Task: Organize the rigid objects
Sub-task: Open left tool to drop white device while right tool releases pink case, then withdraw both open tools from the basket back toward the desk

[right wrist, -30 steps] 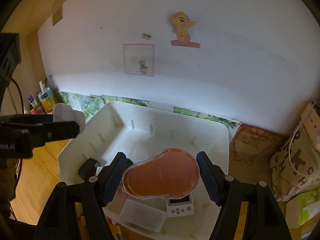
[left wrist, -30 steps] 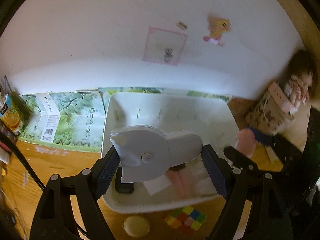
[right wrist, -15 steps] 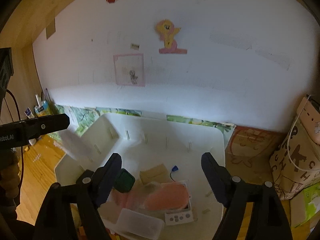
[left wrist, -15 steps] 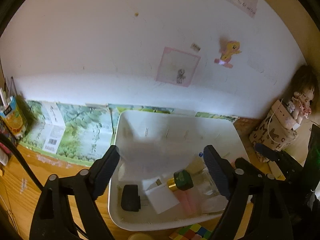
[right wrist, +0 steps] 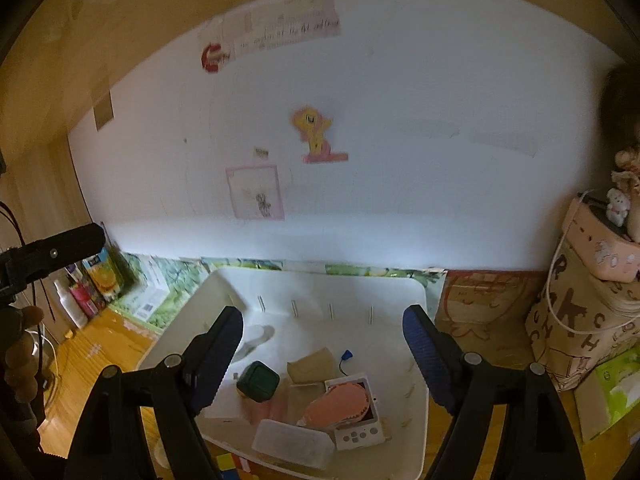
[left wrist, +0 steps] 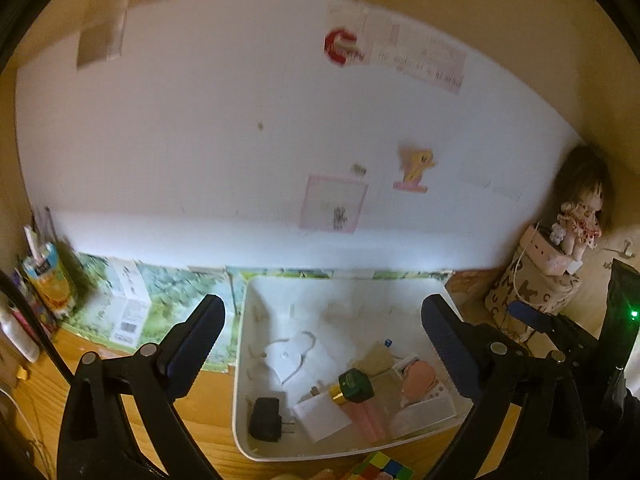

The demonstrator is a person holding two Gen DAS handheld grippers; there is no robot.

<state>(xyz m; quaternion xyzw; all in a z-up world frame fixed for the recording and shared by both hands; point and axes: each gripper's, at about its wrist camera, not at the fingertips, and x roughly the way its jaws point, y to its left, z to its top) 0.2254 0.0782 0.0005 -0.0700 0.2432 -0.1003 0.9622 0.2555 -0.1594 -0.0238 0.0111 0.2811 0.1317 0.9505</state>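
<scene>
White plastic bin (left wrist: 256, 432) sits on the wooden bench (left wrist: 200, 412) against the wall, and that's where the rigid stuff is piled: a white flat heart-ish plastic piece (left wrist: 290, 356), a pink rounded plastic case (right wrist: 336, 404) lying on a small white handheld game console (right wrist: 360, 436), a dark green cube-capped bottle (right wrist: 258, 380), a black plug adapter (left wrist: 266, 424) and a clear plastic box (right wrist: 294, 444).

Left gripper (left wrist: 320, 344) and right gripper (right wrist: 322, 344) both hang above the bin, spread wide, nothing between the fingers.

Where it could go sideways, I think: everything is crowded into the near end, overlapping. That pink case sits tilted on the console, so a nudge could slide it off or tip it against the bin wall. Reaching back in with either gripper risks knocking the green bottle over. Also a multicoloured puzzle cube (left wrist: 380, 466) sits outside on the bench, just beside the bin's near rim, right at the frame edge, so it's easy to bump or miss.
</scene>
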